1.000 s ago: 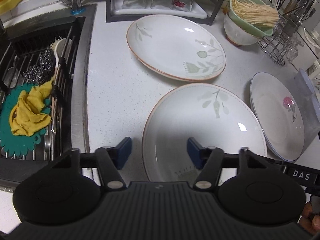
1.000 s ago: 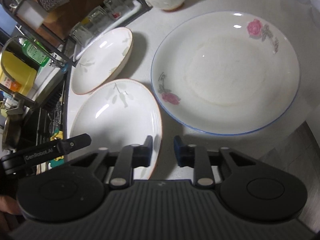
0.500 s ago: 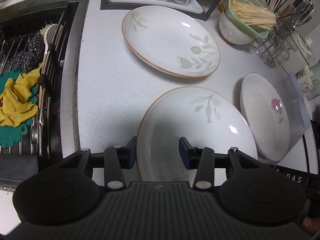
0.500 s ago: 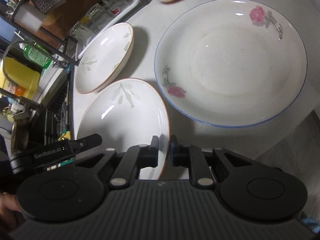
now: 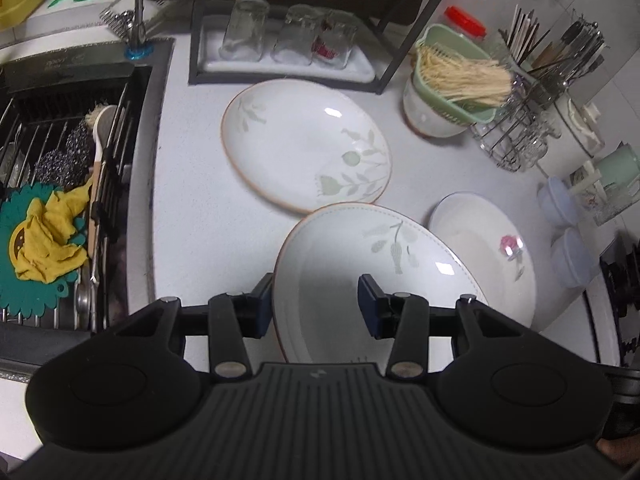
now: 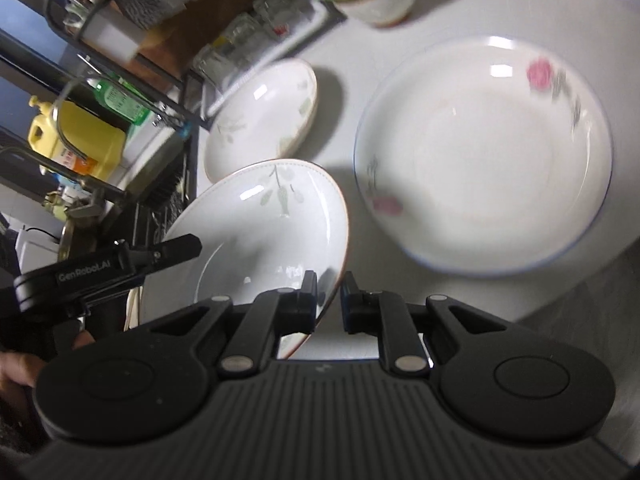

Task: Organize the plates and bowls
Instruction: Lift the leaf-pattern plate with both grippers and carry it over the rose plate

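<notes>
A white plate with a green leaf pattern and brown rim (image 5: 380,264) (image 6: 260,220) hangs tilted above the white counter, held from both sides. My left gripper (image 5: 316,306) is shut on its left rim, one pad outside and one inside the dish. On the opposite rim my right gripper (image 6: 329,286) is shut, its pads pinching the thin edge. A second leaf-pattern plate (image 5: 304,144) (image 6: 260,120) lies flat farther back. To the right a blue-rimmed plate with pink roses (image 5: 488,256) (image 6: 480,152) rests on the counter.
A sink (image 5: 132,160) with a wire rack, scrubbers and a yellow cloth (image 5: 48,240) lies to the left. Behind the plates stand a rack of upturned glasses (image 5: 288,40), a bowl with a green strainer (image 5: 452,92), a cutlery holder (image 5: 540,120) and lidded tubs (image 5: 560,208).
Both grippers closed on the near leaf plate's rims, then rose together. The plate left the counter and now hangs tilted, partly over the far leaf plate's edge.
</notes>
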A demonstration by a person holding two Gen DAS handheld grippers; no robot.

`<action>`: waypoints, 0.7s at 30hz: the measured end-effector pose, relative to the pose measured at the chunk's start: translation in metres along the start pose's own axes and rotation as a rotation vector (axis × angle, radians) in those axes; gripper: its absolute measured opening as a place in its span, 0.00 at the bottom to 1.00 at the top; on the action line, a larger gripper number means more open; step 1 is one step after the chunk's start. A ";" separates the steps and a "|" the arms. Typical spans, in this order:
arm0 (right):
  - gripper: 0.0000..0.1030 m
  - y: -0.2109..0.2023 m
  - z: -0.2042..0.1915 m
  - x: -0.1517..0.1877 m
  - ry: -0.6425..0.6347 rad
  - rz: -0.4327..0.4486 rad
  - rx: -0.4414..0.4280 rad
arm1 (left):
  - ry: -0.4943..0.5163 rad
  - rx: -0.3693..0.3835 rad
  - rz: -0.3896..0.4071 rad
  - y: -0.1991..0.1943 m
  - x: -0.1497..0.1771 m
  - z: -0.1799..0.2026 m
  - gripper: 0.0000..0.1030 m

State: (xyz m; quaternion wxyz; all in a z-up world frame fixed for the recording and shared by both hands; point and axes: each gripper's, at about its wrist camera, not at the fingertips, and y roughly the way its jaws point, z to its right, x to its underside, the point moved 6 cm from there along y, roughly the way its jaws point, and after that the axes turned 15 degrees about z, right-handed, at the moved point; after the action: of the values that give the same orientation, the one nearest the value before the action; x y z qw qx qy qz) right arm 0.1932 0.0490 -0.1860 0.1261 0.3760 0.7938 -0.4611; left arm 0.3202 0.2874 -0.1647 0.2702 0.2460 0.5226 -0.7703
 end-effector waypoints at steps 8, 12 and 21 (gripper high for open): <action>0.15 -0.031 0.021 -0.048 -0.021 0.123 -0.002 | 0.041 0.041 0.031 0.002 -0.017 0.061 0.48; 0.15 -0.043 0.039 -0.068 -0.015 0.179 0.003 | 0.057 0.072 0.028 0.014 -0.019 0.091 0.48; 0.15 -0.040 0.087 -0.087 -0.017 0.174 0.071 | 0.129 0.052 -0.052 0.054 -0.004 0.139 0.48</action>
State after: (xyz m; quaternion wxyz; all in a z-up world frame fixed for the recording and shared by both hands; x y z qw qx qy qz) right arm 0.2117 -0.0764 -0.1595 0.1593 0.4439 0.7400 -0.4795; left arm 0.3457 0.1410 -0.1524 0.2093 0.2882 0.5252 -0.7729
